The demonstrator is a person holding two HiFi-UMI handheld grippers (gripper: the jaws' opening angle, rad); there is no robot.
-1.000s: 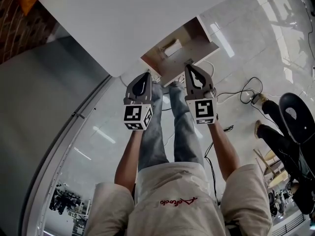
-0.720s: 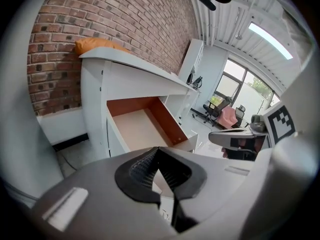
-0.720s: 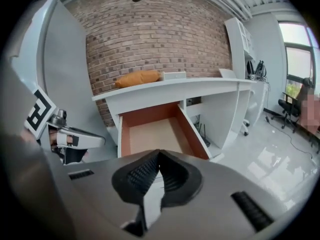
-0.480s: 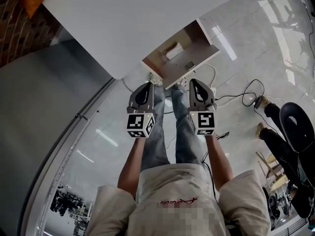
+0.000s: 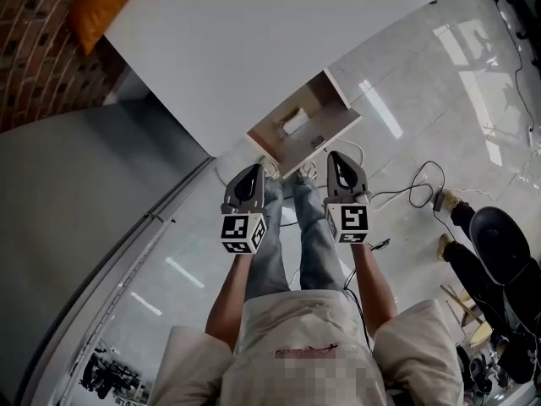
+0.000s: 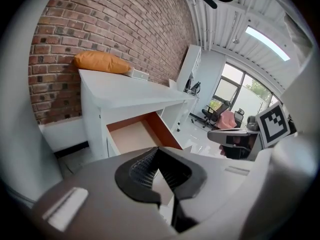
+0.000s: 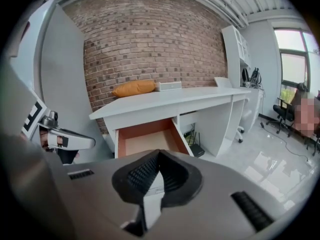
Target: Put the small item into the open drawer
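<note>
The open drawer (image 5: pixel 334 129) juts from under the white desk (image 5: pixel 254 41), its wooden bottom bare apart from a small white item (image 5: pixel 293 121) and a small dark piece (image 5: pixel 319 139). Both grippers hang side by side over the floor, short of the drawer's front. My left gripper (image 5: pixel 252 169) is shut, with nothing that I can see in it. My right gripper (image 5: pixel 338 155) is shut too. The left gripper view has its jaws (image 6: pixel 157 151) meeting below the drawer (image 6: pixel 132 136). In the right gripper view the jaws (image 7: pixel 159 154) meet in front of the drawer (image 7: pixel 150 139).
An orange cushion (image 5: pixel 106 7) and a white box (image 7: pixel 168 86) lie on the desk by the brick wall. Cables (image 5: pixel 418 180) trail over the glossy floor at right, near another person's legs (image 5: pixel 461 227). A grey panel (image 5: pixel 76 193) stands left. Office chairs (image 6: pixel 220 116) stand by the windows.
In the head view the desk and drawer have drawn farther off and look smaller, and both grippers sit lower in the picture. Neither gripper's jaws have moved.
</note>
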